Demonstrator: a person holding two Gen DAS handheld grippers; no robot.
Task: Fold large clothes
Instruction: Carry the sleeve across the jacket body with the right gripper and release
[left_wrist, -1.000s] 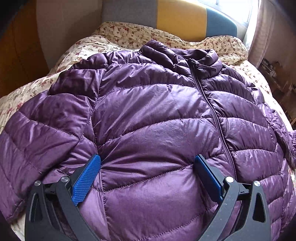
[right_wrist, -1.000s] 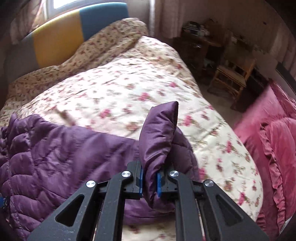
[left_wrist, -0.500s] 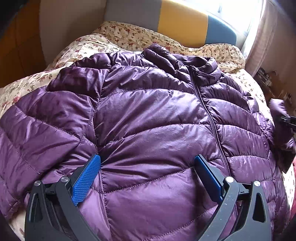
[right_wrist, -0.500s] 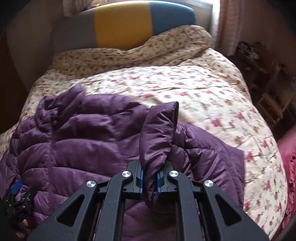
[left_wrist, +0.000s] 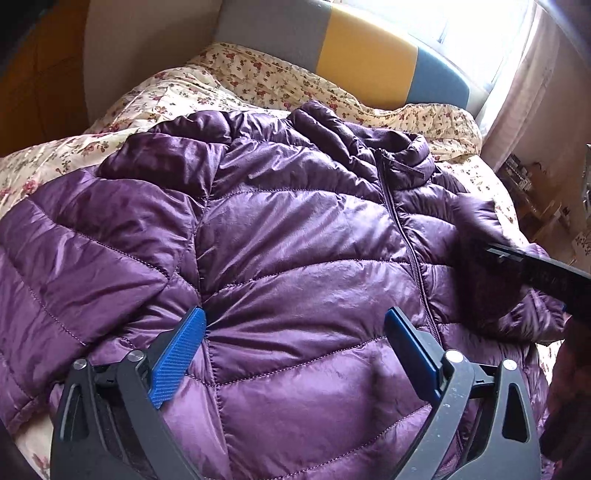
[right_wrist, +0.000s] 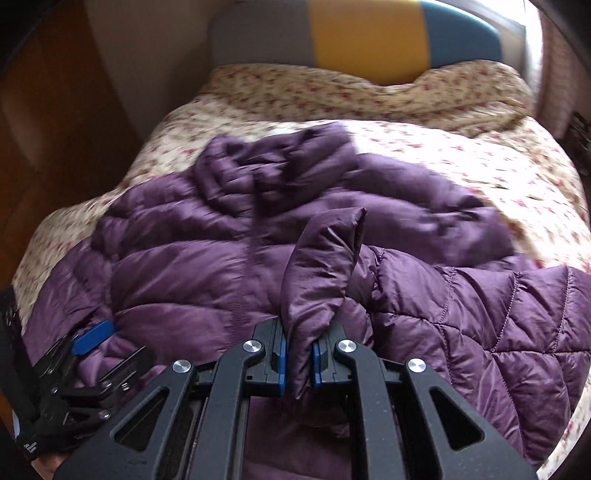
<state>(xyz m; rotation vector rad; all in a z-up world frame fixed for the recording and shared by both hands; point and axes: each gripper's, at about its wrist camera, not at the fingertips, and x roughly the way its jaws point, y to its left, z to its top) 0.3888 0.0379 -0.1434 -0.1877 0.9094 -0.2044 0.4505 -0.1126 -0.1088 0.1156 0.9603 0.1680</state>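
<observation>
A purple quilted down jacket (left_wrist: 295, 240) lies front up on the floral bed, zipper closed, collar toward the headboard. It also shows in the right wrist view (right_wrist: 192, 258). My left gripper (left_wrist: 295, 354) is open, its blue pads pressed on the jacket's lower front. It shows at the left of the right wrist view (right_wrist: 88, 343). My right gripper (right_wrist: 298, 354) is shut on the cuff of the jacket's sleeve (right_wrist: 321, 273) and holds it above the jacket's body. The right gripper enters the left wrist view from the right (left_wrist: 495, 253), blurred.
The floral duvet (right_wrist: 461, 155) covers the bed. A grey, yellow and blue headboard (left_wrist: 365, 55) stands at the far end under a bright window. A wooden wall (right_wrist: 55, 110) is at the left. Furniture (left_wrist: 535, 206) stands to the bed's right.
My right gripper has carried the sleeve leftward from the bed's right side over the jacket's body. My left gripper has stayed pressed on the lower front.
</observation>
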